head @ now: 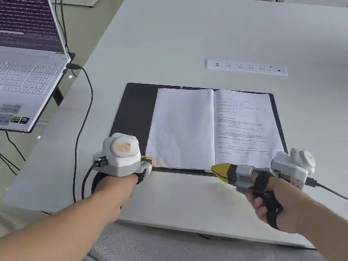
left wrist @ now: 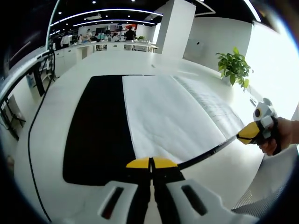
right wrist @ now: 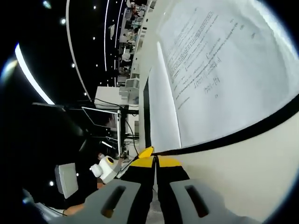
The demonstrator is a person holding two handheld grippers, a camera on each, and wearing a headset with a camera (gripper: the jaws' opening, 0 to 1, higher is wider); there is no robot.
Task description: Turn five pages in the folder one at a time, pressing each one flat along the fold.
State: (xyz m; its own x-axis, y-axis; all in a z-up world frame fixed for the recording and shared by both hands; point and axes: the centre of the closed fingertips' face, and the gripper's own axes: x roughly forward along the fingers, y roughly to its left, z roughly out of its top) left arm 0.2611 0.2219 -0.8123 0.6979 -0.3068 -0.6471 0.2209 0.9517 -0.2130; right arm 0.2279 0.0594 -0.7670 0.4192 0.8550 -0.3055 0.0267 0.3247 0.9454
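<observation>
Head view, folder just beyond closed jaws

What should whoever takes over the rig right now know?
Left gripper: shut, empty, at the near edge of the folder, by the left page's corner.
Right gripper: shut, empty, at the near edge just below the fold.
The folder lies open and flat on the table: blank left page, printed right page.
Done: at least one sheet seems turned to the left; the count cannot be read.
To do: turn the right page, press along the fold, repeat up to five.
</observation>
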